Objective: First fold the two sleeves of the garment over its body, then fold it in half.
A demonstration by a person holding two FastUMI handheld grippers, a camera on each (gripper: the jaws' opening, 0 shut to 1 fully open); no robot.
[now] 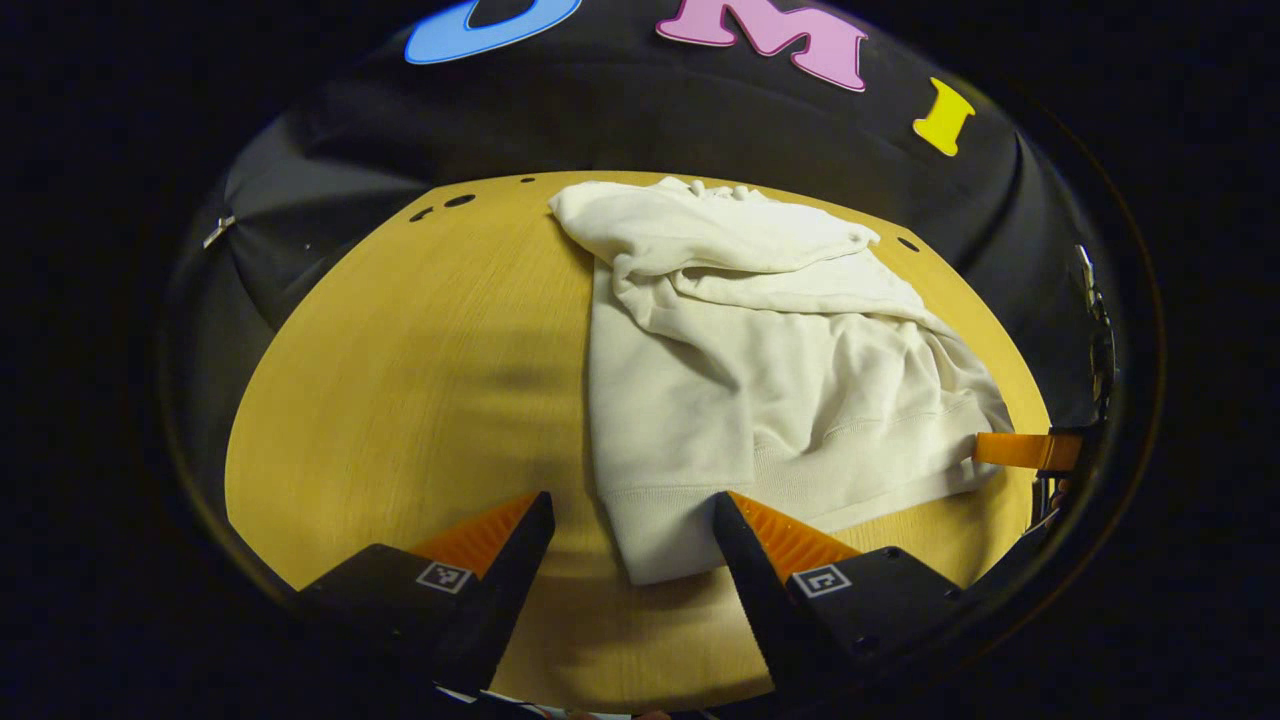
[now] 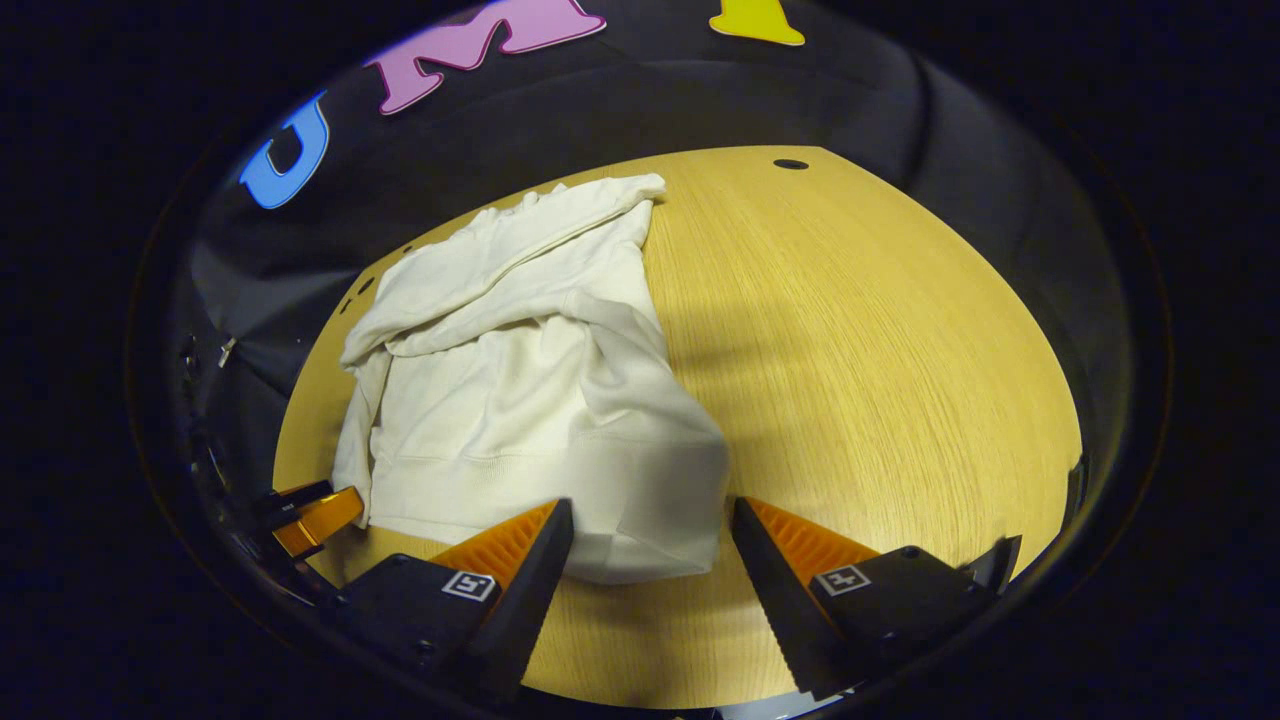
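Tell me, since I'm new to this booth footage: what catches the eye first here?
A cream-white fleece garment lies on the yellow wooden table, its sleeves already folded over the body. The left gripper and the right gripper hang open at its near hem corners, one at each end.

A wooden table (image 1: 400, 380) spreads ahead of the fingers, small dark holes (image 1: 458, 200) near its far edge, black cloth wall (image 1: 620, 120) beyond
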